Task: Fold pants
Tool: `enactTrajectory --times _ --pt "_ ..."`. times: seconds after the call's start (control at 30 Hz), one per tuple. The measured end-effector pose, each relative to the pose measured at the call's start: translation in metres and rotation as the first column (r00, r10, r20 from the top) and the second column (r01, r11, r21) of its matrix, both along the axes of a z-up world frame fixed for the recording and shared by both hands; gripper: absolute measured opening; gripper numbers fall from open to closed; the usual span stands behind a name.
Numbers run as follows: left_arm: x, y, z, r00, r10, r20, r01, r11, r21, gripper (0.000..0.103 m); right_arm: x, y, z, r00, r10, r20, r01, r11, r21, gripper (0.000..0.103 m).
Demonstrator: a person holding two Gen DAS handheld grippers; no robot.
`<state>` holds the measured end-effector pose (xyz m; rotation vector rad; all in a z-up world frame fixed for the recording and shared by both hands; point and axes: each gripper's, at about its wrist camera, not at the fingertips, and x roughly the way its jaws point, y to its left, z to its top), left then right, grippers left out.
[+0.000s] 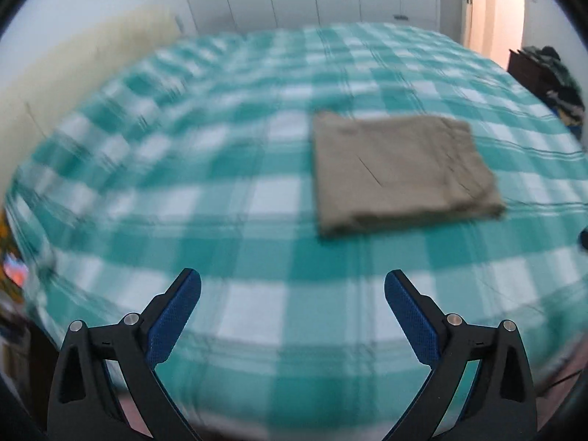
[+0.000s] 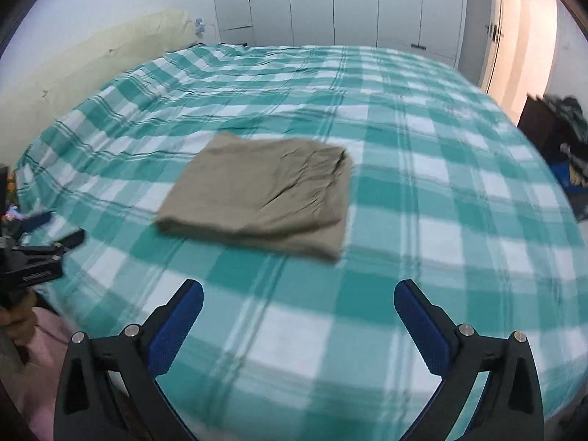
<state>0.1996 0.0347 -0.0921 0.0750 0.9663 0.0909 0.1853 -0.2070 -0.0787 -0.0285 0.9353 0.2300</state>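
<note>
Only right view shows left tongs (image 2: pixel 55 229) beside pants (image 2: pixel 261 202)

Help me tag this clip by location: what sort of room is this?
Most likely a bedroom. A bed with a teal-and-white checked sheet fills the view, a cream pillow lies at its far left side, and white wardrobe doors line the back wall. Folded khaki pants lie on the sheet.
</note>
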Motion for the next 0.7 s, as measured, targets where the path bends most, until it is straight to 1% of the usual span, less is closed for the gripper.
enactTrajectory --times 0.03,0.07,0.17,0.23,0.33,0.47,0.53,0.6,0.7 --pt "-0.007 0.000 0.002 1.000 0.000 -0.019 -0.001 0.999 -0.036 0.100 -0.008 0.002 0.001 1.000 0.000 -0.005 0.000 1.000 0.007 0.103" --pt "-0.013 -0.002 0.004 1.000 0.007 -0.016 -0.007 0.999 -0.045 0.100 -0.019 0.009 0.004 1.000 -0.002 -0.009 0.002 1.000 0.009 0.102" --pt "-0.026 -0.012 0.015 1.000 0.008 0.001 -0.008 1.000 -0.029 0.100 -0.035 0.012 0.007 1.000 -0.021 -0.002 0.021 0.999 -0.026 0.102" --pt "-0.034 -0.014 0.022 1.000 0.003 0.017 -0.003 0.999 -0.033 0.100 -0.041 0.016 0.011 1.000 -0.023 0.010 0.023 0.998 -0.050 0.102" --pt "-0.039 -0.017 0.032 0.999 0.000 0.034 0.002 0.999 -0.033 0.100 -0.042 0.018 0.018 1.000 -0.021 0.022 0.023 0.998 -0.063 0.102" --pt "-0.045 -0.020 0.040 0.998 -0.001 0.059 0.001 1.000 -0.010 0.101 -0.042 0.019 0.025 0.999 -0.021 0.035 0.024 0.997 -0.068 0.102" --pt "-0.046 -0.019 0.041 0.998 0.000 0.055 0.002 1.000 -0.025 0.101 -0.044 0.019 0.027 0.999 -0.021 0.039 0.024 0.998 -0.065 0.102" --pt "-0.051 -0.020 0.043 0.998 0.005 0.070 -0.003 0.999 -0.041 0.101 -0.047 0.020 0.030 0.999 -0.016 0.049 0.019 0.998 -0.061 0.102" --pt "-0.056 -0.024 0.045 0.996 0.003 0.089 0.000 1.000 -0.026 0.101 -0.049 0.022 0.033 0.998 -0.012 0.058 0.016 0.998 -0.063 0.102"
